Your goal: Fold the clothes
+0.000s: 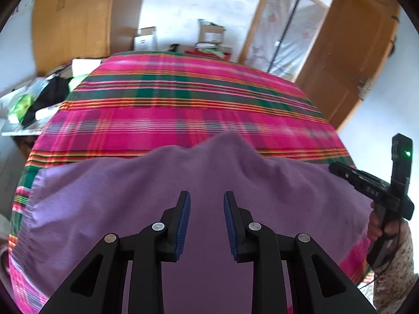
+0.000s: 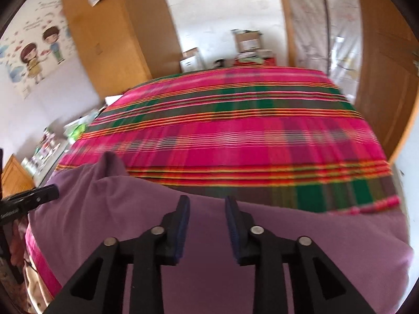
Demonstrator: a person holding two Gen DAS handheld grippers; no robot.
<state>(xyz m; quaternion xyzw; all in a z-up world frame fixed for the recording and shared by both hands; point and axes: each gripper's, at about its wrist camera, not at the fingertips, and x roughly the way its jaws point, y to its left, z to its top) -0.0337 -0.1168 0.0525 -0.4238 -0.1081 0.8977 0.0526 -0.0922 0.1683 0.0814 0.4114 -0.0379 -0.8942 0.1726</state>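
A purple garment [image 1: 146,198] lies spread on the near part of a bed with a pink, green and orange plaid cover [image 1: 188,99]. Its far edge rises in a soft ridge. My left gripper [image 1: 207,196] is open and empty, held just above the garment's middle. The right gripper shows in the left wrist view [image 1: 332,167] at the garment's right side, held by a hand. In the right wrist view the right gripper [image 2: 207,200] is open and empty above the garment [image 2: 301,235], near its far edge. The left gripper's tip [image 2: 53,190] shows at the left.
A wooden wardrobe [image 1: 70,21] stands at the far left and a wooden door [image 1: 351,52] at the right. Cardboard boxes [image 1: 210,32] sit beyond the bed. A cluttered side table [image 1: 34,104] stands left of the bed.
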